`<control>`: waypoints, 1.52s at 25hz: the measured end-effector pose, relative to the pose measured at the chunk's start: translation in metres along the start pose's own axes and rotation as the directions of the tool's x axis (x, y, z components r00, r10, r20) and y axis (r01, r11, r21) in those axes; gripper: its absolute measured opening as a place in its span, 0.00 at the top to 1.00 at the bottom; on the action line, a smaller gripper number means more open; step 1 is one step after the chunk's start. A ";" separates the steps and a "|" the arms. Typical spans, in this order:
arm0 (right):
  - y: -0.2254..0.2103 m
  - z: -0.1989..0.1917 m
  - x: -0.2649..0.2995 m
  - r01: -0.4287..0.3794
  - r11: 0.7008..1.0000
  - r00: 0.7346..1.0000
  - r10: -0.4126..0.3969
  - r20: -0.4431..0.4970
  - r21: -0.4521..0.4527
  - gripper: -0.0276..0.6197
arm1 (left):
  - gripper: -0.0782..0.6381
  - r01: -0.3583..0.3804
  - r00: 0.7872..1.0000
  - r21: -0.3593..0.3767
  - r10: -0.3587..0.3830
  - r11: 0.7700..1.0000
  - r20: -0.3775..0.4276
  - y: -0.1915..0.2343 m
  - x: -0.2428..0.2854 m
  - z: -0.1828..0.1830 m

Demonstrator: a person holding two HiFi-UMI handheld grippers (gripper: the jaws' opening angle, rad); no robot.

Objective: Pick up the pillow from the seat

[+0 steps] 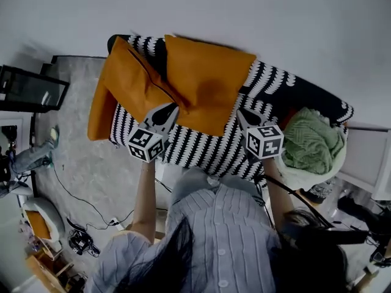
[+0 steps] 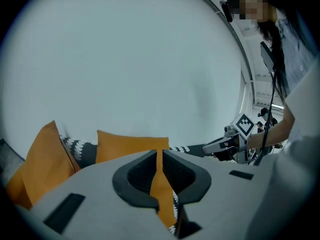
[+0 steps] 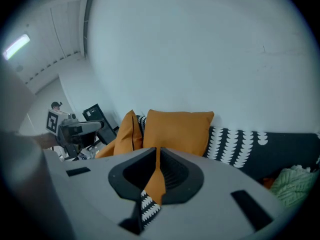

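Left gripper (image 1: 165, 115): jaws closed together, only a thin slit between the pads, nothing gripped. In the left gripper view (image 2: 160, 156) orange fabric shows through that slit, but it lies beyond the tips. The tool points slightly downward. The left forearm (image 1: 145, 194) is stretched straight ahead from the body.

Right gripper (image 1: 244, 119): jaws also pressed together and empty, seen plainly in its own view (image 3: 157, 156). It points down more steeply than the left. The right forearm (image 1: 278, 203) is extended alongside.

The 2 grippers are well apart, side by side, their tips angled toward each other.

Centre pillow (image 1: 208, 81): orange, just ahead of both tips, leaning against the sofa back. Its lower edge spans the gap between the 2 tools. Contact with either tip cannot be told.

Seat (image 1: 201, 148): black-and-white patterned cover, directly under both grippers.

Second pillow (image 1: 125, 81): orange, outward of the left gripper, propped at the sofa's end and touching the centre pillow.

Green blanket (image 1: 311, 140): bunched in a pale basket (image 1: 305, 179), just outward of the right gripper.
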State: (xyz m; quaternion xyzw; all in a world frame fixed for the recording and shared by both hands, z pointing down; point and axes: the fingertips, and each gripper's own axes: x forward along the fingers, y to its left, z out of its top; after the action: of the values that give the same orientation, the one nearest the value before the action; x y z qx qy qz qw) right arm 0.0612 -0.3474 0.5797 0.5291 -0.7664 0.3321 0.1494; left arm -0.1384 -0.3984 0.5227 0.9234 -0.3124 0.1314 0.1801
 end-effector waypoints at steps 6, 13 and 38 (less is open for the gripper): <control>-0.021 0.013 0.037 0.050 0.999 0.998 -0.049 -0.026 0.004 0.90 | 0.86 0.028 1.000 -0.017 -0.028 0.999 -0.001 0.056 0.029 0.005; -0.054 0.033 0.070 0.093 0.995 0.996 -0.093 -0.018 0.034 0.90 | 0.85 0.061 0.994 -0.031 -0.064 0.998 -0.091 0.109 0.066 -0.014; -0.151 0.059 0.128 0.066 0.945 0.998 -0.066 -0.012 0.322 0.61 | 0.55 0.055 0.954 -0.128 -0.090 0.990 -0.286 0.230 0.160 -0.047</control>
State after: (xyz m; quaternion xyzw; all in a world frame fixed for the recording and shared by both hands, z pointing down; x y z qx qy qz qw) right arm 0.1550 -0.5114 0.6636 0.5716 -0.6837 0.4478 0.0728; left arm -0.1651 -0.6338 0.6790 0.8925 -0.2558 0.2403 0.2834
